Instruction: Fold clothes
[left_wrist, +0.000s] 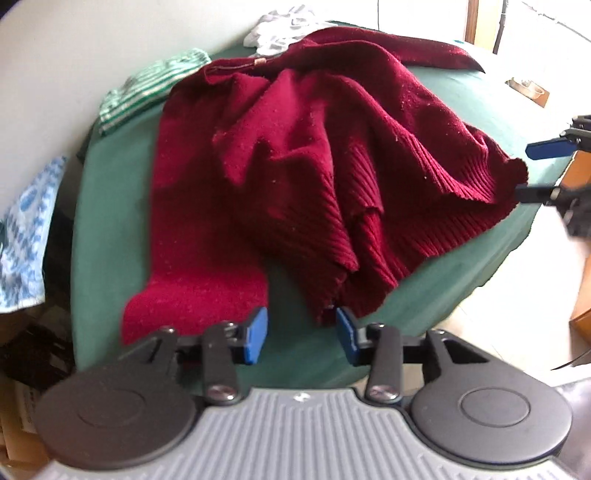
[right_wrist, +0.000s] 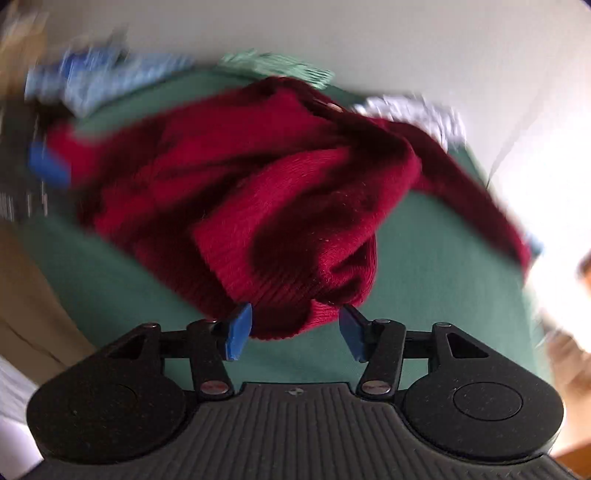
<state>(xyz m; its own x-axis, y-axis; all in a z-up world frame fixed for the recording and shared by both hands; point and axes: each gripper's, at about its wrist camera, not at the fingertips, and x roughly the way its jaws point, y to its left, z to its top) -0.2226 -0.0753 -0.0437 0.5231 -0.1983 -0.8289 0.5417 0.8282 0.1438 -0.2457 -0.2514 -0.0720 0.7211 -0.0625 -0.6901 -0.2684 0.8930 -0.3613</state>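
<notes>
A dark red knitted sweater (left_wrist: 280, 177) lies crumpled in loose folds on a green-covered table (left_wrist: 110, 221). My left gripper (left_wrist: 301, 334) is open and empty at the table's near edge, its blue pads just short of the sweater's ribbed hem. My right gripper (right_wrist: 293, 332) is open, with a fold of the sweater's ribbed hem (right_wrist: 291, 317) lying between its blue pads, not pinched. It also shows in the left wrist view (left_wrist: 532, 171) at the sweater's right edge, jaws apart. The right wrist view is blurred.
A green-and-white striped garment (left_wrist: 147, 88) lies at the table's far left. A white and grey garment (left_wrist: 284, 29) lies at the far edge. A blue-and-white patterned cloth (left_wrist: 26, 236) hangs off to the left. Pale floor and a wooden cabinet (left_wrist: 581, 236) are on the right.
</notes>
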